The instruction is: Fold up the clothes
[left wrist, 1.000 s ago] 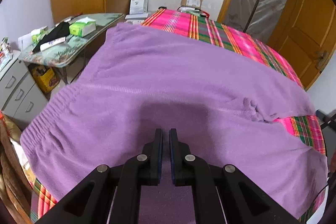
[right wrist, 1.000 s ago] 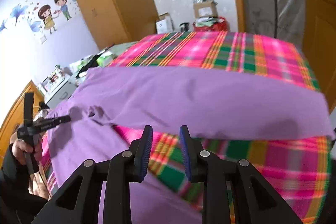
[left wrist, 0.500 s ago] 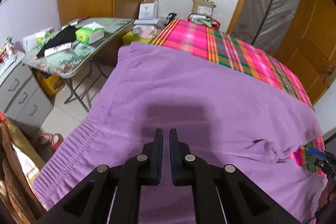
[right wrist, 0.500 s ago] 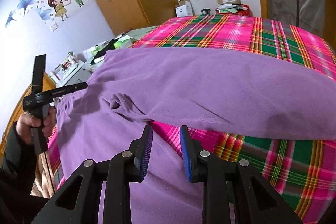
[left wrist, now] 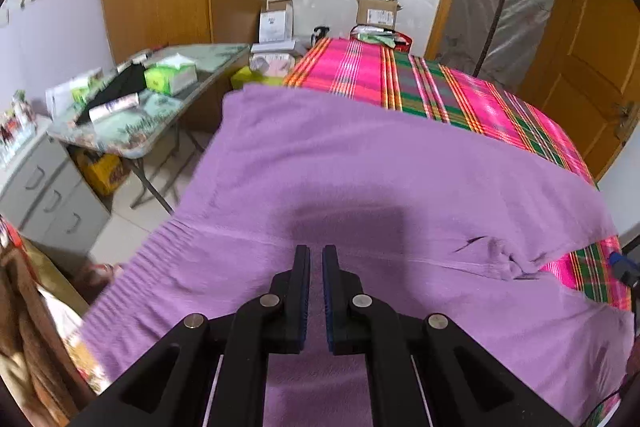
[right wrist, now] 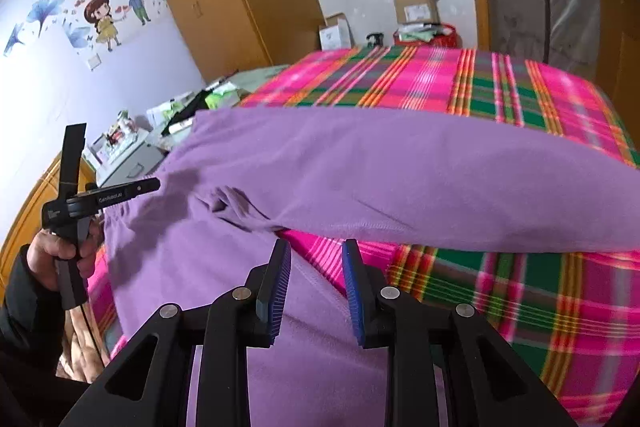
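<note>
**Purple trousers spread on the plaid bed**

At the left of the right wrist view, a hand point(right wrist: 60, 255) grips the left tool point(left wrist: 316, 259), its jaws nearly together with nothing between them. The soft purple fleece trousers point(left wrist: 360, 179) fill the frame's middle, lying flat across the pink-and-green plaid bed point(right wrist: 500, 87). At lower centre the right tool point(right wrist: 316, 255) hangs half open and empty above the crotch seam.
</note>
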Motion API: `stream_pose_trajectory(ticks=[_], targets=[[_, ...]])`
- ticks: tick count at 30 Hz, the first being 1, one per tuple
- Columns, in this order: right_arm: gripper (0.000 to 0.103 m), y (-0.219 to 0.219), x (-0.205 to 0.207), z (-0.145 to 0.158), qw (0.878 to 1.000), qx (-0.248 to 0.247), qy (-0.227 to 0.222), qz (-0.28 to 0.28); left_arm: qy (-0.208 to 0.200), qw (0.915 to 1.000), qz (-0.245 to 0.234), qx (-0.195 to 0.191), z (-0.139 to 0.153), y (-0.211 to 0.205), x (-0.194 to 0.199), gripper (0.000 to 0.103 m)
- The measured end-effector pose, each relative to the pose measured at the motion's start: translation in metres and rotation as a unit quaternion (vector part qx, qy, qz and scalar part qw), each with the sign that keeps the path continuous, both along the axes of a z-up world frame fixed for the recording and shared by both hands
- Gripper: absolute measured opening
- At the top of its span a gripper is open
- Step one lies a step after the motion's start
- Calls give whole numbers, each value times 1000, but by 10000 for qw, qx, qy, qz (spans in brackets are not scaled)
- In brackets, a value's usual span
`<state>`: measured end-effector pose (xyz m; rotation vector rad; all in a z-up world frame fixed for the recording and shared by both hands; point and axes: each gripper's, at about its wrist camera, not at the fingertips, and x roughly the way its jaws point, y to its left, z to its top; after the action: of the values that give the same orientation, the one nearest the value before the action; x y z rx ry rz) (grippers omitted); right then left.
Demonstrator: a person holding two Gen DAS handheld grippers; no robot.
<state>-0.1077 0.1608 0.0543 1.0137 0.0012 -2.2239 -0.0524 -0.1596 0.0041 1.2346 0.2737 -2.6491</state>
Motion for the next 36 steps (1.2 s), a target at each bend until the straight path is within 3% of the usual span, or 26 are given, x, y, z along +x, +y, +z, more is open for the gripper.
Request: stream_pose_trajectory(ticks=[14, 25, 30, 36], targets=[[27, -1, 42, 92, 9936, -225, 1094, 145, 481, 9918, -637, -996, 80, 32, 17, 5], [28, -38, 27, 175, 9791, -103, 2017, 231, 741, 9801, -904, -1602, 136, 34, -28, 6], [34, -53, 4, 178, 9779, -173, 2082, 81, 685, 9850, -816, -1358, 122, 27, -52, 6], [34, -73, -20, 119, 9842, 320, 1741, 99, 291, 9920, -668, -1034, 66, 28, -71, 6]])
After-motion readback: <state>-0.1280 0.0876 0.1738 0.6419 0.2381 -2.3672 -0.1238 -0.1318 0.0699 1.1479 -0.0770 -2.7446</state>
